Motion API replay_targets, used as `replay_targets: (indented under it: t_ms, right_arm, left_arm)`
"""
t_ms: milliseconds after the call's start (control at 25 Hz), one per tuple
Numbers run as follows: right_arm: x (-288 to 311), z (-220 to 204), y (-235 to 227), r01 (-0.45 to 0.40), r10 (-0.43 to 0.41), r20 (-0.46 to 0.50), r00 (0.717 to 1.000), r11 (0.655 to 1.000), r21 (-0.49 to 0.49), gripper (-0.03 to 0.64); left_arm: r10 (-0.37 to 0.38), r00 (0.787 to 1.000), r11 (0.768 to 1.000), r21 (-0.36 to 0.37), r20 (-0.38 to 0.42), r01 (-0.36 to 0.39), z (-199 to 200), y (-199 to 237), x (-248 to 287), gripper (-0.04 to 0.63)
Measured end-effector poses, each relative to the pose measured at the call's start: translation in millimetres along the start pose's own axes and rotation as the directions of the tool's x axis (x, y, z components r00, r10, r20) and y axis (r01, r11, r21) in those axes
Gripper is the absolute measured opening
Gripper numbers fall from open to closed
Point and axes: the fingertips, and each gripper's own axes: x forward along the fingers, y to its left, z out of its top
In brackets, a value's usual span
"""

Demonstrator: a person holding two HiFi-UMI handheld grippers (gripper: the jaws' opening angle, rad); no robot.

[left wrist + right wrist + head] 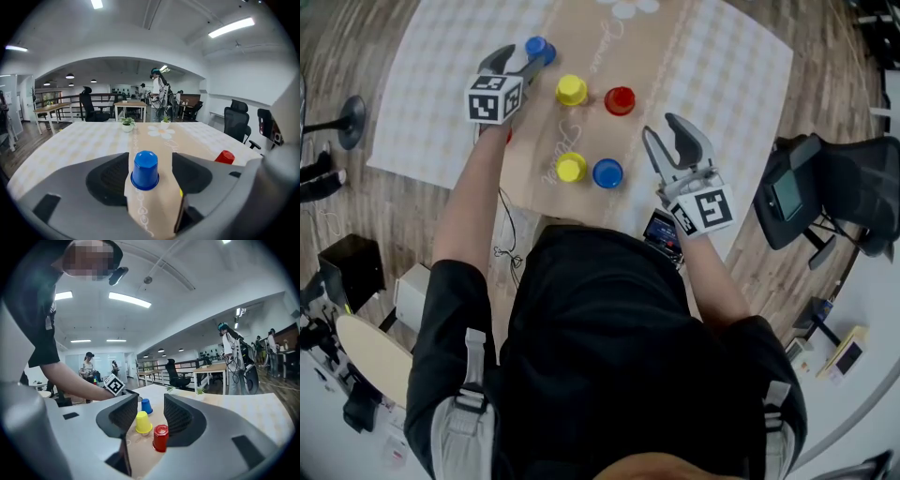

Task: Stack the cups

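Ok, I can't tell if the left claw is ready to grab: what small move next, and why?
Probably ease the left claw forward a touch before closing: the far blue cup, upside down, stands centred between its open jaws, near the tips, untouched.

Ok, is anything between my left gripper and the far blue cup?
Nothing visible. The far blue cup stands upside down, right in line with the gap between the open jaws of the left gripper, with only bare table runner before it.
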Motion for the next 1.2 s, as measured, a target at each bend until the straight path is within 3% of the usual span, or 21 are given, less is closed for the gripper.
replay_targets:
  t_ms: [400, 720, 920, 1080, 1200]
  right_arm:
    - [-0.4, -15.4, -17.8, 0.05, -0.049, -0.032, 0.998, 0.998, 0.046, 0.179]
    - [-5.2, -18.8, -28.7, 0.087, -0.085, -0.04, 0.996, 0.994, 0.06, 0.173]
    - [-5.1, -11.7, -22.9, 0.073, -0.072, -0.015, 0.997, 0.996, 0.046, 0.169]
    - [-8.3, -1.8, -16.9, 0.064, -0.065, 0.009, 0.998, 0.998, 0.028, 0.166]
    - [-11.2, 7.6, -16.6, 0.064, -0.064, 0.033, 0.997, 0.998, 0.016, 0.163]
  left_arm:
    - [-0.006, 0.993, 1.0, -0.017, -0.12, 0.004, -28.7, 15.1, 42.3, 0.272]
    - [-0.009, 0.995, 1.0, -0.009, -0.099, 0.008, -21.6, 16.5, 43.0, 0.216]
    - [0.006, 1.0, 1.0, 0.027, -0.004, -0.006, 17.2, 14.6, 10.1, 0.215]
    - [-0.004, 0.992, 0.999, 0.052, 0.13, -0.002, 58.2, 0.0, -51.3, 0.215]
    - [-0.01, 0.983, 0.997, 0.075, 0.183, -0.004, 68.8, -14.3, -101.1, 0.215]
